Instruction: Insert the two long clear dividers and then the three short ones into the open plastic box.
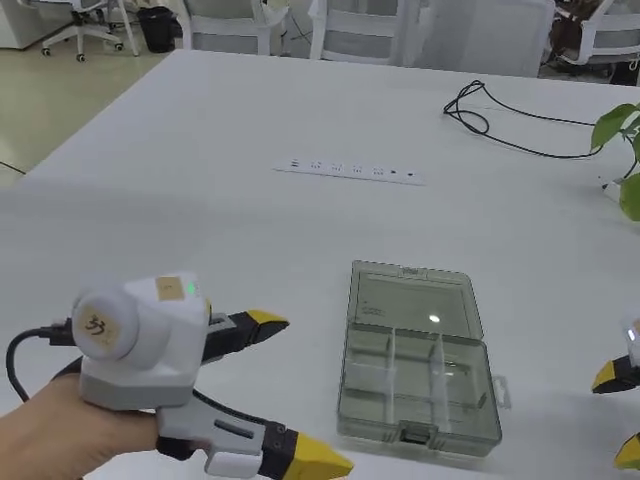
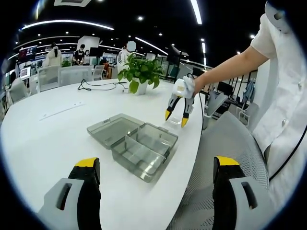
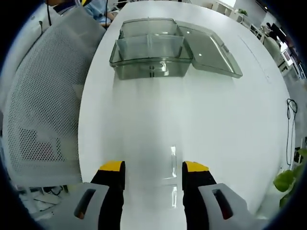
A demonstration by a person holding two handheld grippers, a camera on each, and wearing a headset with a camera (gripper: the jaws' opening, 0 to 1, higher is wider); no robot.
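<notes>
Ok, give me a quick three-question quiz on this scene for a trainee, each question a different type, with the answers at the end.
1. True or false: the lid of the plastic box is shut.
2. What lies on the table between the jaws of the right gripper? A) clear dividers B) a screwdriver C) a cup
3. Fill in: the jaws of the left gripper stand ___.
Key: 1 false; 2 A; 3 open.
</notes>
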